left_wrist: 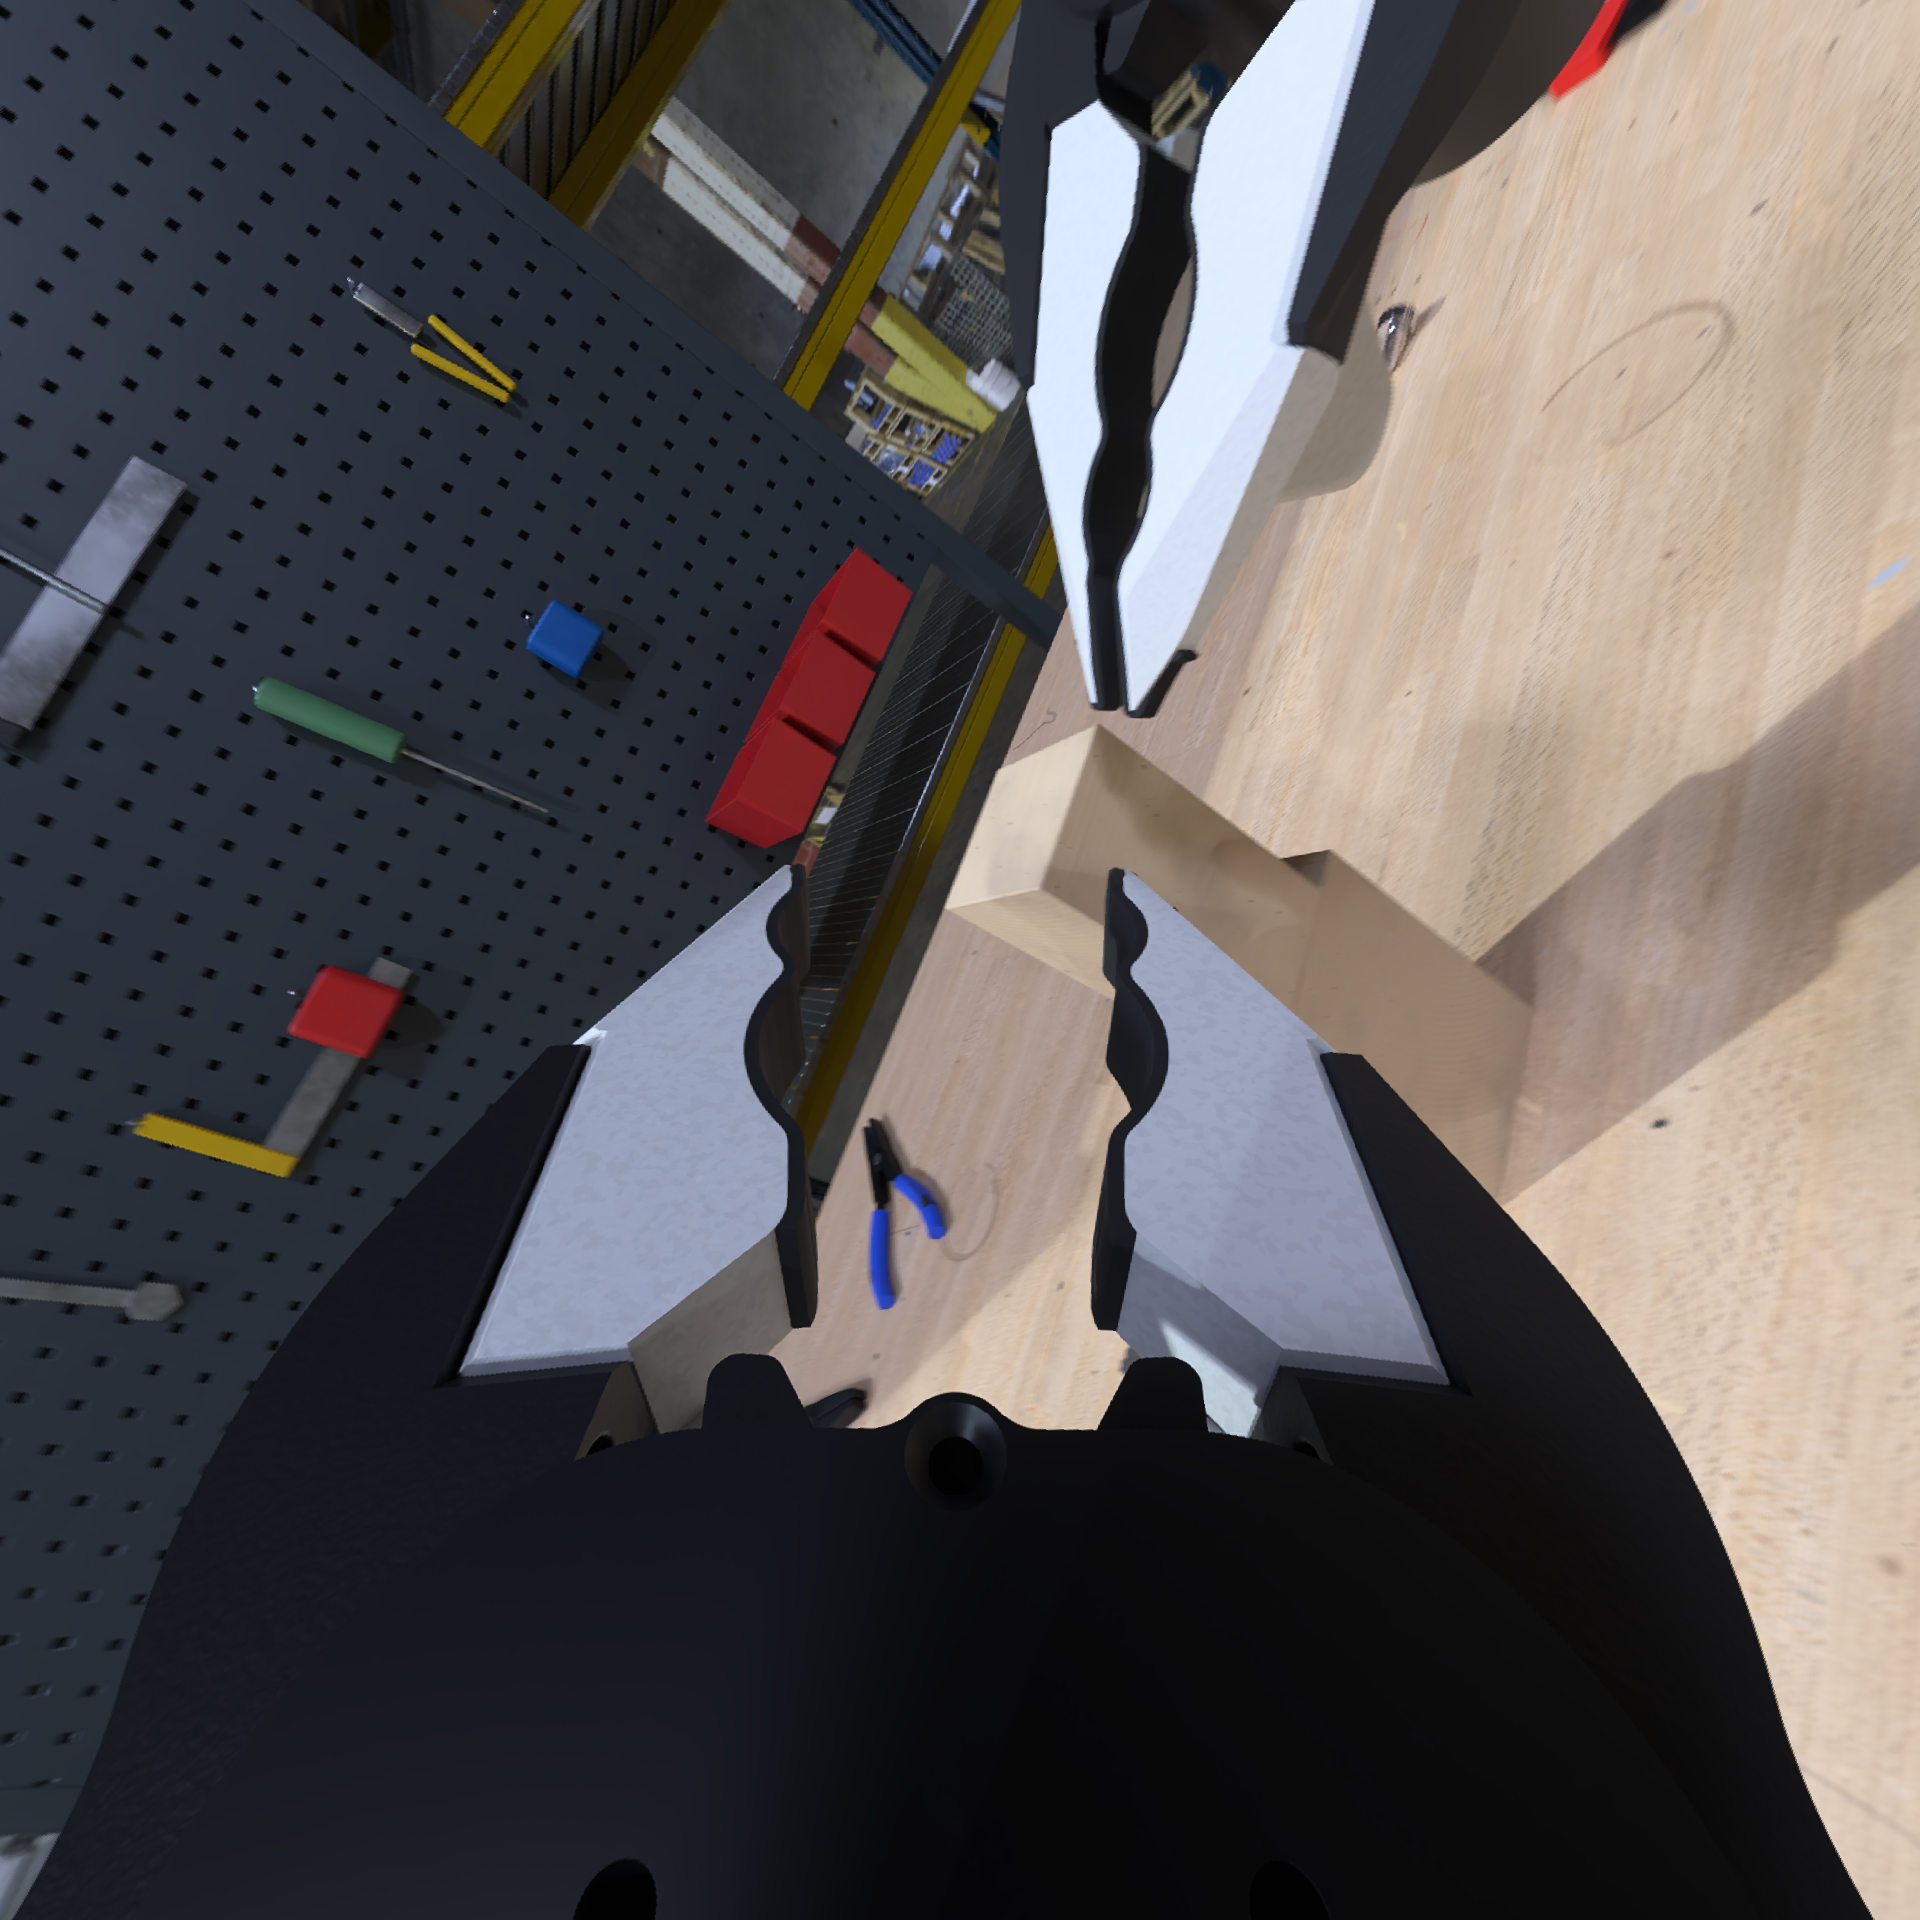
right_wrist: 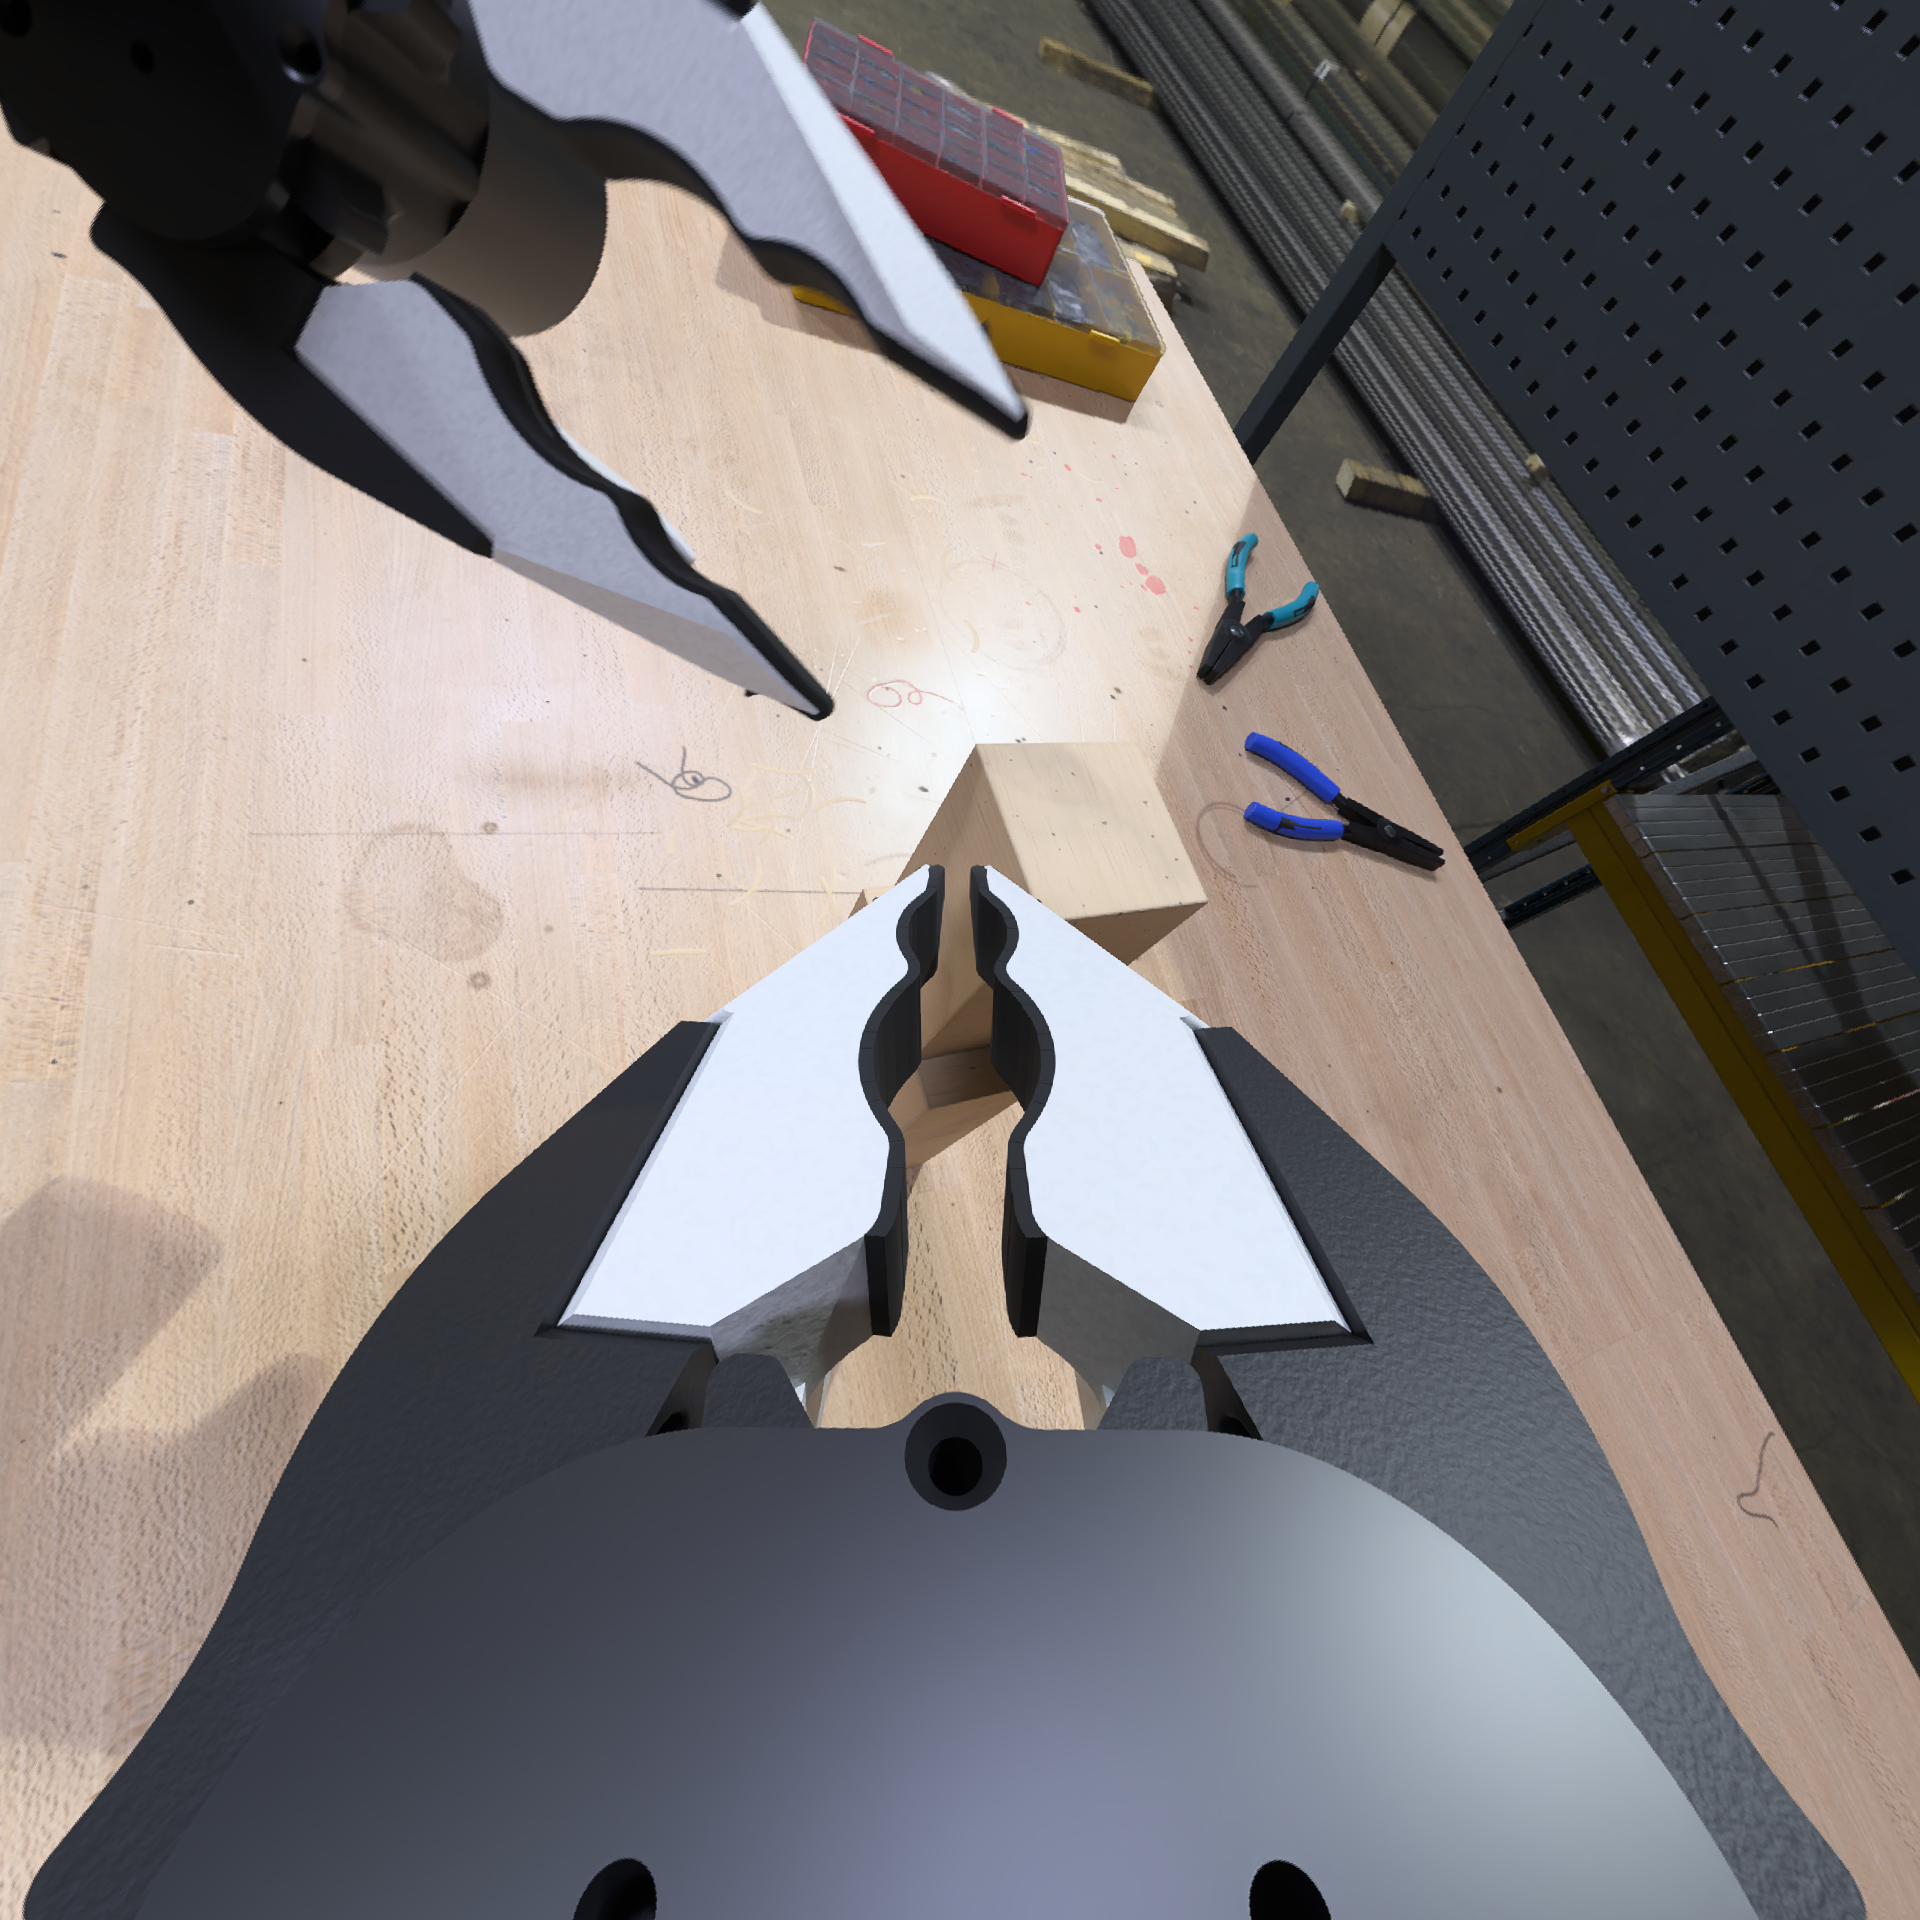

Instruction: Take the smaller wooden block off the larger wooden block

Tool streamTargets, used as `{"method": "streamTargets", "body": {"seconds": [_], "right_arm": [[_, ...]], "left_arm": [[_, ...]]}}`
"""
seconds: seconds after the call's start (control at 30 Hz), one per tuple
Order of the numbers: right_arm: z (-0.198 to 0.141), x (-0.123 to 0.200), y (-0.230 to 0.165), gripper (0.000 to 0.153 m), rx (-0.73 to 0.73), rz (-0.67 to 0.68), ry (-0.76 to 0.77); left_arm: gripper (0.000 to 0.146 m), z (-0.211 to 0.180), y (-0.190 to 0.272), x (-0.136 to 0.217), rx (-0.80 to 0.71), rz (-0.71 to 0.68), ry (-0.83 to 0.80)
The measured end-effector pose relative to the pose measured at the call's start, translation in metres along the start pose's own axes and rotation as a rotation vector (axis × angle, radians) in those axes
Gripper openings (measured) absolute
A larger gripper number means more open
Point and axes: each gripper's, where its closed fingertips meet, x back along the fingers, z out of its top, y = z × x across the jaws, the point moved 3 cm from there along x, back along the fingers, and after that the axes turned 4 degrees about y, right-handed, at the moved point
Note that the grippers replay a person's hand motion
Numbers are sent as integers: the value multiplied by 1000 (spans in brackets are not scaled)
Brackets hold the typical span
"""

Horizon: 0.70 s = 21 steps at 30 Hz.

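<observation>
On the desk [right_wrist: 312, 727] the smaller wooden block [right_wrist: 951, 1086] lies against the near side of the larger wooden block [right_wrist: 1081, 831]. The right tongs [right_wrist: 956, 878] hover over it, nearly together and empty. The left tongs [left_wrist: 954, 883] are spread apart. At the far end, a red organizer box [right_wrist: 956, 197] of small compartments, contents unclear, sits on a yellow one [right_wrist: 1101, 358].
</observation>
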Motion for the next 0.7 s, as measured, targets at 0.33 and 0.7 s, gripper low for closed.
{"method": "streamTargets", "body": {"seconds": [0.33, 0.7], "right_arm": [[-10, 15, 2, 5, -57, 21, 90], [-25, 28, 4, 5, -135, 49, 189]], "left_arm": [[108, -24, -39, -20, 375, -262, 80], [102, -50, 19, -58, 610, -528, 180]]}}
